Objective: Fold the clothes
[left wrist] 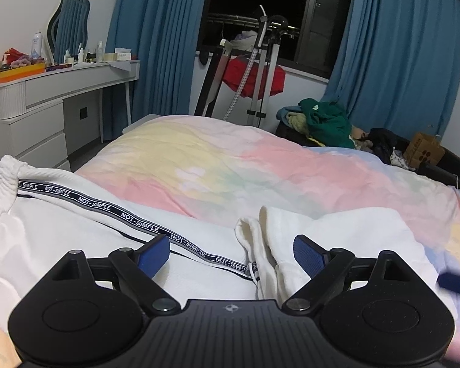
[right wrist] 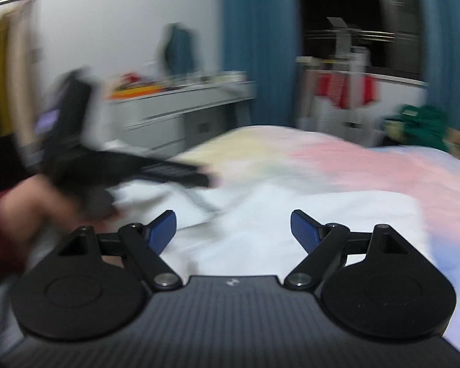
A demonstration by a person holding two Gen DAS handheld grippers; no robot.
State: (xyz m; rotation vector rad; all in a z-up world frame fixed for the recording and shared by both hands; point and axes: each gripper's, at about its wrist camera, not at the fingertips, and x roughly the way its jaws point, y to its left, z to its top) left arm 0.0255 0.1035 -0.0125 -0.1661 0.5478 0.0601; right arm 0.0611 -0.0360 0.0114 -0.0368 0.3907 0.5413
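Note:
White trousers (left wrist: 76,230) with a black "NOT-SIMPLE" side stripe (left wrist: 144,227) lie on the bed, the elastic waistband at the far left. A leg end (left wrist: 337,233) is folded back at the right. My left gripper (left wrist: 231,253) hovers open just above the cloth, with nothing between its blue pads (left wrist: 155,256). The right wrist view is blurred by motion. There my right gripper (right wrist: 233,230) is open over the white trousers (right wrist: 291,224). A hand (right wrist: 43,205) holds the left gripper's body (right wrist: 132,168) at the left of that view.
The bed has a pastel quilt (left wrist: 230,165). A grey dressing table (left wrist: 61,92) with bottles stands at the left. A garment steamer (left wrist: 260,70) and red cloth stand by the window. A pile of green clothes (left wrist: 325,122) and a cardboard box (left wrist: 423,153) lie beyond the bed.

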